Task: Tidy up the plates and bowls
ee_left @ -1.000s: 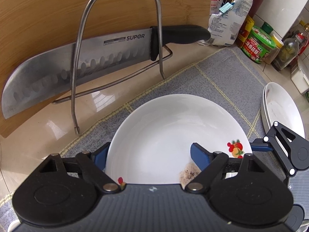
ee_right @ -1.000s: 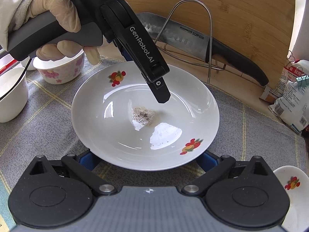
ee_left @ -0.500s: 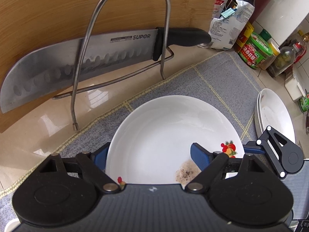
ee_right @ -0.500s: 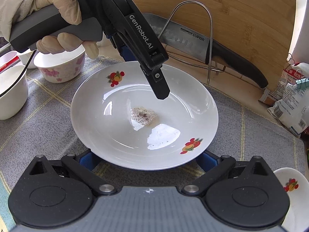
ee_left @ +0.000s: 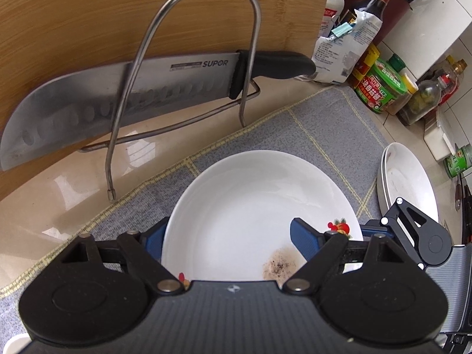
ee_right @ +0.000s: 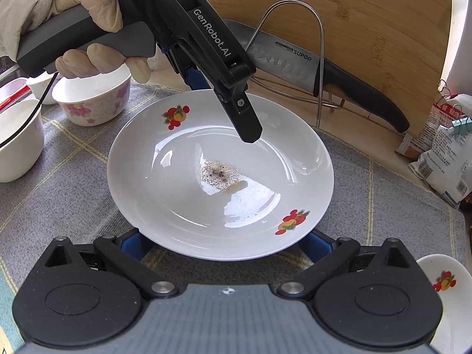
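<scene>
Gleaming round glazed plate [ee_right: 183, 194] resting on woven grey mat [ee_right: 59, 206].

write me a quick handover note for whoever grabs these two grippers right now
left gripper: open, straddling the soiled plate's far rim, one finger inside it; jaws have just been closing, not yet pinching.
right gripper: open at the plate's near rim, no grip seen.
Things: plate flat on the grey mat; plate stack to its right; floral bowl and white bowl to its left.
Done: some plates stacked.
Left: grip this plate, probably add it to the stack, then sort bowls.
</scene>
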`<control>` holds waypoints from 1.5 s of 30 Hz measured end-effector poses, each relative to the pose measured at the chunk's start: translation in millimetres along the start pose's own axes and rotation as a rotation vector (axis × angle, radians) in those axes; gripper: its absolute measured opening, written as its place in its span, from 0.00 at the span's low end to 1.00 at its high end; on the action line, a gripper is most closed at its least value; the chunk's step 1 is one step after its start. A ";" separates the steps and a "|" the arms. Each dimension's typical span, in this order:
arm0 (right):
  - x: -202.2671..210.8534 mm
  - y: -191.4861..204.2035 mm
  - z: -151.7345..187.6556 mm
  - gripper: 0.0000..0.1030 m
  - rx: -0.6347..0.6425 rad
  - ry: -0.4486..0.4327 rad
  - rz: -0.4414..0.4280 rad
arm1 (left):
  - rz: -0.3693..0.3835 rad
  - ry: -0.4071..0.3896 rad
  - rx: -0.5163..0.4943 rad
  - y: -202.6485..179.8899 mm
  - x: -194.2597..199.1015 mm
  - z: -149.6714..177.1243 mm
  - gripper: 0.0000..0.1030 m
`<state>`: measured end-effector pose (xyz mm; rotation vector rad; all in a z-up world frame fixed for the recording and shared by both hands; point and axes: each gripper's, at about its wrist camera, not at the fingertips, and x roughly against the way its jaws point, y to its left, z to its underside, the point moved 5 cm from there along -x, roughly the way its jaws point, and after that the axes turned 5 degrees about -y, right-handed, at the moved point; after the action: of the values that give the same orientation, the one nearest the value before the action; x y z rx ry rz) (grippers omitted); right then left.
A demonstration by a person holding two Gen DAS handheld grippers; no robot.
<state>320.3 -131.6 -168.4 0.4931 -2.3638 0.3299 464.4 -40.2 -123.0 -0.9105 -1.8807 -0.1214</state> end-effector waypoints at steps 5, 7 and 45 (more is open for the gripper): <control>6.2 2.0 -0.9 1.00 0.011 -0.005 0.000 | -0.003 -0.006 0.008 -2.1 3.0 2.1 0.82; 9.1 1.5 -2.0 1.00 0.010 -0.005 -0.004 | -0.004 -0.009 0.004 -3.8 5.7 2.6 0.82; 93.7 -4.7 12.2 1.00 -0.048 -0.048 0.045 | -0.022 -0.051 -0.056 -82.7 38.9 12.4 0.82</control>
<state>250.6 -164.4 -113.4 0.4305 -2.4262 0.2843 394.2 -72.6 -72.6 -0.9388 -1.9431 -0.1670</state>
